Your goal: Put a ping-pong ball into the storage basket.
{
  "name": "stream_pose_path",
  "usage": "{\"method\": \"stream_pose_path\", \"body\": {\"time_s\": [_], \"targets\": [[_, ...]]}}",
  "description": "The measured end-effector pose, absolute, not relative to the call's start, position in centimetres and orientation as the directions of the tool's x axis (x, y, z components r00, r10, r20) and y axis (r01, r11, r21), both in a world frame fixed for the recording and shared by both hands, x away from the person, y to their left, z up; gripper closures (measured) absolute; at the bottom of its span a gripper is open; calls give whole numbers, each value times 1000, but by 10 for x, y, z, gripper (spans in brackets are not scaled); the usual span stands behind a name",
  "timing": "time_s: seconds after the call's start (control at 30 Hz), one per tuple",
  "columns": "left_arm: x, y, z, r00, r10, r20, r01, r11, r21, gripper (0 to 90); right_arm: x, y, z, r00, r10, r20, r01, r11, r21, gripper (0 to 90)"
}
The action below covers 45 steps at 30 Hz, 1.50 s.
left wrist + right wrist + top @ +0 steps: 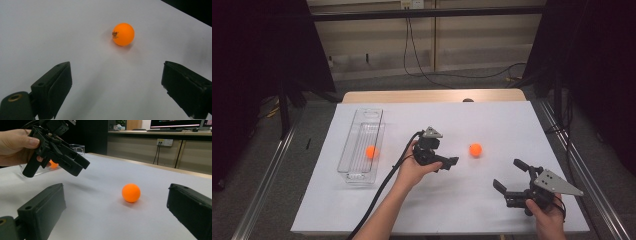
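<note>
An orange ball lies loose on the white sheet near the table's middle. My left gripper hovers just left of it, pointing at it. In the left gripper view the jaws stand wide apart, so this gripper is open, with the ball ahead and beyond the tips. My right gripper is open at the front right, aimed at the same ball, which sits ahead of the gap in that gripper. A second orange ball rests inside a clear tray.
The clear tray stands lengthwise at the sheet's left side. In the right gripper view the left gripper hangs above the sheet in a hand, with the tray behind it. Metal rails flank the table. Cables lie on the floor beyond.
</note>
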<state>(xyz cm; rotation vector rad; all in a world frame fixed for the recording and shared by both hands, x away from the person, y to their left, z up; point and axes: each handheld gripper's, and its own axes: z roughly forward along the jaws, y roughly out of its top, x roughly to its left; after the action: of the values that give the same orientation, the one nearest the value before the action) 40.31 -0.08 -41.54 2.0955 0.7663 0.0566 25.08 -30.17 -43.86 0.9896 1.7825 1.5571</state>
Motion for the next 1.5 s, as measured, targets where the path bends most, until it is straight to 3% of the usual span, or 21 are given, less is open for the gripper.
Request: {"method": "stream_pose_path", "body": {"time_s": [1.5], "targets": [[408,-43,-433,820,534,-207,483,-450,751,97,251,-302,-439,-566,823,51,158,48,986,16]]}}
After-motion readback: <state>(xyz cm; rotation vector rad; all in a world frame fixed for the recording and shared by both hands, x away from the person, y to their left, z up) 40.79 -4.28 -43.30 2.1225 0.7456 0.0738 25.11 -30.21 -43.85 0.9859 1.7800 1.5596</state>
